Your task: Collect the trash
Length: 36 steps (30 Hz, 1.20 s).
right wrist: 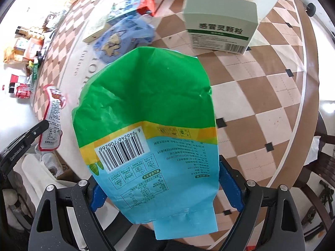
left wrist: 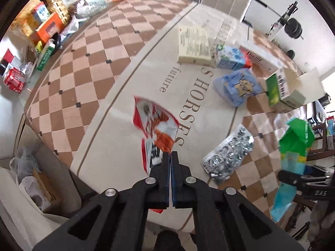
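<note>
Left gripper [left wrist: 171,154] has its jaws pressed together on a corner of the red-and-white wrapper [left wrist: 156,123], which hangs clear above the table [left wrist: 117,96]. Right gripper [right wrist: 156,190] has its jaws spread wide on either side of the green-and-blue bag [right wrist: 146,113] and carries it by the lower end. Step in hand, as judged: transfer both items to a bin. Keep both grips firm, since a corner pinch may slip. Carry low and steady. Remaining trash lies beyond: a silver packet [left wrist: 229,151], a blue bag [left wrist: 237,86], cartons and a green medicine box [left wrist: 281,93]
</note>
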Each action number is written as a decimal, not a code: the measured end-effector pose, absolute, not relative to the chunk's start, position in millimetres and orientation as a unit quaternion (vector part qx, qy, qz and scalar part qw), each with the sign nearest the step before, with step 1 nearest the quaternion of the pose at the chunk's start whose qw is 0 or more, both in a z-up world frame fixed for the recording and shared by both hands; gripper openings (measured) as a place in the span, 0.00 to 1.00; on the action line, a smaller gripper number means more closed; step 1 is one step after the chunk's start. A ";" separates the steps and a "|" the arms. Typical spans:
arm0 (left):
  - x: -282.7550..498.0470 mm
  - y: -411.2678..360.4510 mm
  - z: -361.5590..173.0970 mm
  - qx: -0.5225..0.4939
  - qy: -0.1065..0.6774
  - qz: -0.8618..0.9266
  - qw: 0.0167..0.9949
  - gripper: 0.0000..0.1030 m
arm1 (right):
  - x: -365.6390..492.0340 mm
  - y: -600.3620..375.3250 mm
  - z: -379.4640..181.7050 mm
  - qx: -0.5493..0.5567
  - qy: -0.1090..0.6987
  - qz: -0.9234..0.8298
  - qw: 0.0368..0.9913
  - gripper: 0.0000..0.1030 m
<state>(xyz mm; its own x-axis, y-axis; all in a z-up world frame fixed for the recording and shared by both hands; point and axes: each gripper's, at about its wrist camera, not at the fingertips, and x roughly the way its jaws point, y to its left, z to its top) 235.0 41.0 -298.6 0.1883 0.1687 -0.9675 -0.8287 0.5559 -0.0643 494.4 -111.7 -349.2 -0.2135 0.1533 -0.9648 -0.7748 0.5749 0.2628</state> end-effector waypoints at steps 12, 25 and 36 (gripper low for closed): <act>201.1 19.8 -299.1 -0.345 0.495 0.336 0.723 0.00 | 430.8 -152.3 -327.1 -0.215 0.657 0.402 0.601 0.88; 217.7 32.8 -400.7 -0.325 0.600 0.306 0.664 0.08 | 432.9 -162.2 -351.5 -0.212 0.672 0.383 0.597 0.88; 242.4 57.1 -390.6 -0.291 0.601 0.289 0.686 0.09 | 469.7 -139.1 -357.6 -0.193 0.682 0.377 0.596 0.88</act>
<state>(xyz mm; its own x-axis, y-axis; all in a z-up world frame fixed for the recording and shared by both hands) 242.4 57.1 -390.6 0.1096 0.0468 -0.9929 -0.7462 0.6637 -0.0511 469.7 -139.1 -357.6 -0.2151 0.1852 -0.9589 -0.7128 0.6414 0.2837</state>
